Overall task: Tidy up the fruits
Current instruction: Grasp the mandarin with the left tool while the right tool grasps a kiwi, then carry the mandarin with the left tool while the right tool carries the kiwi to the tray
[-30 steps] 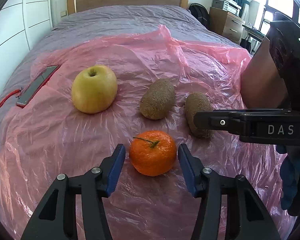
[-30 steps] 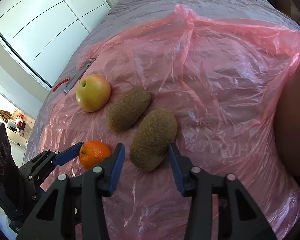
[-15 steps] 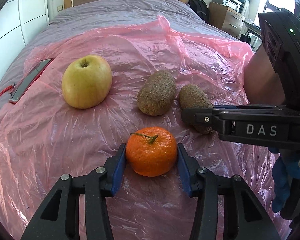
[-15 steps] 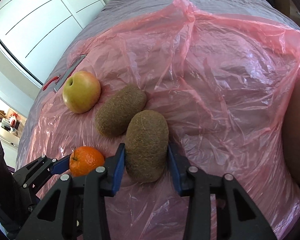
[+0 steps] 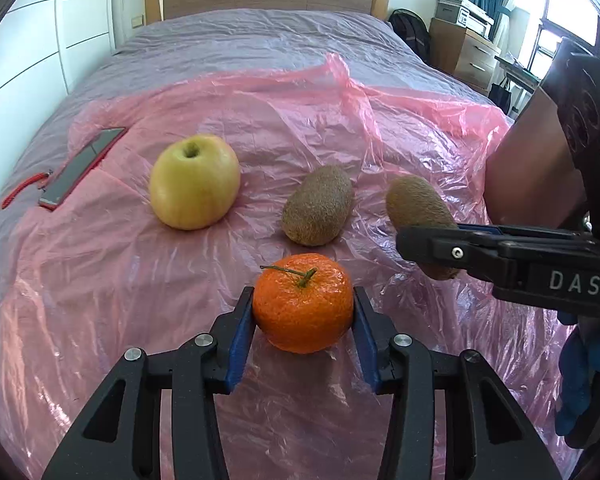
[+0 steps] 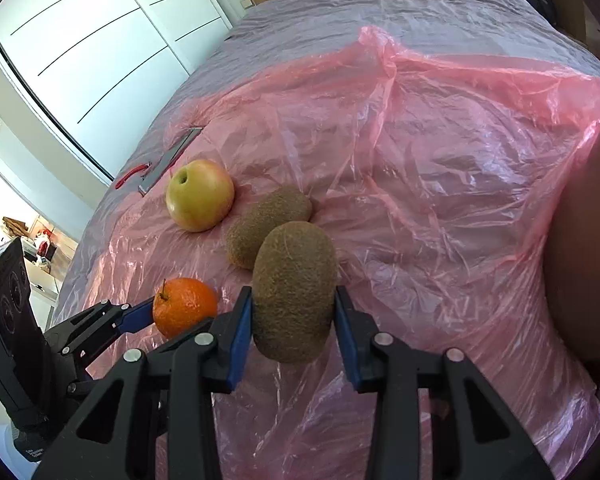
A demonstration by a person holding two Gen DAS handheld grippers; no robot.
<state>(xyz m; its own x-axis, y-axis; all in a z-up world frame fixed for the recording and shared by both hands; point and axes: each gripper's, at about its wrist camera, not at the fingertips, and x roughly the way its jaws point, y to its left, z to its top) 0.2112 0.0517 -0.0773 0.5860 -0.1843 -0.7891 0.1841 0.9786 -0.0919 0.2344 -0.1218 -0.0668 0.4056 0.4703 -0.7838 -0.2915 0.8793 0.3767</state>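
Your workspace is the bed [image 5: 260,40], its cover overlaid with a crinkled pink plastic sheet [image 5: 400,128] that carries all four fruits. Largest of them, the yellow-green apple [image 5: 194,182] sits untouched toward the left of the sheet, with a phone [image 5: 82,166] lying off to its left. Just right of the apple lies one kiwi [image 5: 318,210], also untouched. The other kiwi [image 6: 294,290] is between the blue pads of your right hand-held gripper [image 6: 294,320], whose jaws have just been closing and now press on both its sides; it looks slightly raised off the sheet, though I can't be sure. The tangerine [image 5: 304,302], smallest of the lot, is clamped firmly in your left hand-held gripper [image 5: 303,312], closed in on its flanks. So you're early: two fruits gripped, none yet sorted, and no container or destination shows in either view.
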